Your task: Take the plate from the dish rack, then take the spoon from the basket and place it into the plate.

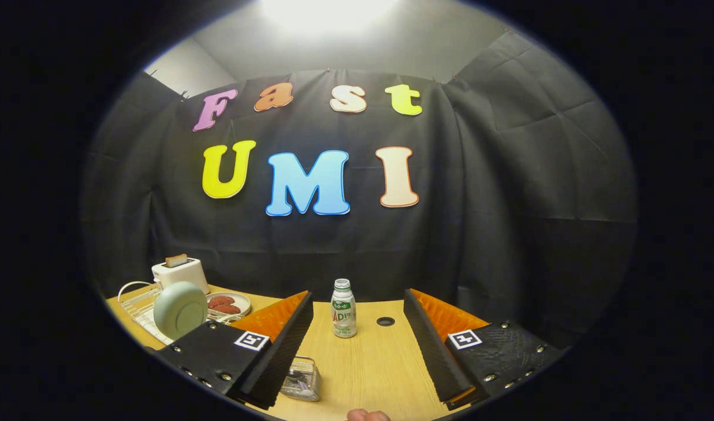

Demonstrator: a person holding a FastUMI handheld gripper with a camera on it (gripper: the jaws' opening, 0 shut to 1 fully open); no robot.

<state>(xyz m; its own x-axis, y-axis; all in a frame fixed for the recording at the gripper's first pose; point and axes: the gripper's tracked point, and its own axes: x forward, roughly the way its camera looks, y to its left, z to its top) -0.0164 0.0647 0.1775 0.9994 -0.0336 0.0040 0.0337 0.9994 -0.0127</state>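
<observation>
Well apart stand the ribbed fingers of the gripper [357, 342], holding nothing. Left, beyond them, a round pale-green plate [180, 310] stands upright in the wire dish rack [139, 310] (on the wood-grain bench [371, 362]); a clear basket [302, 380] sits between the fingers.

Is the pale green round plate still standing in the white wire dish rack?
Yes. The pale green round plate stands on edge in the white wire dish rack, beyond the open gripper, which holds nothing.

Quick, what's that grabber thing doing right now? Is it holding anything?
Hand-held gripper: open, fingers spread wide and holding nothing; the bottle stands just ahead between them, untouched.
</observation>
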